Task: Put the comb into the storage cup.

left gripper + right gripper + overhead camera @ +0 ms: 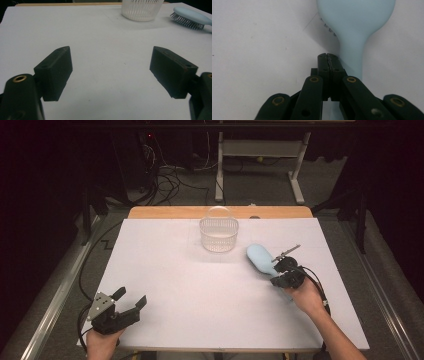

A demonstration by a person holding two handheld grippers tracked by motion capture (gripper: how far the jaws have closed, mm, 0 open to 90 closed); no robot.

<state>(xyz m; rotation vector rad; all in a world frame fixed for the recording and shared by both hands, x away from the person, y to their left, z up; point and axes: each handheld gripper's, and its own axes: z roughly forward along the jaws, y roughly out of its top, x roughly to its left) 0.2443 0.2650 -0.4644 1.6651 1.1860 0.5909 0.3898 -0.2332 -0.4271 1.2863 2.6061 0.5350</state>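
Blue brush (258,258) lying on white table (190,285) near basket (218,234), right gripper (328,58) sitting over its handle with jaws pressed together, gripping nothing, left gripper (131,301) resting wide open, dark room with cables behind

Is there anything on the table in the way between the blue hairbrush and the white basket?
No. Nothing visible lies between the hairbrush and the basket; only bare white table separates them. The shut right gripper sits over the brush handle.
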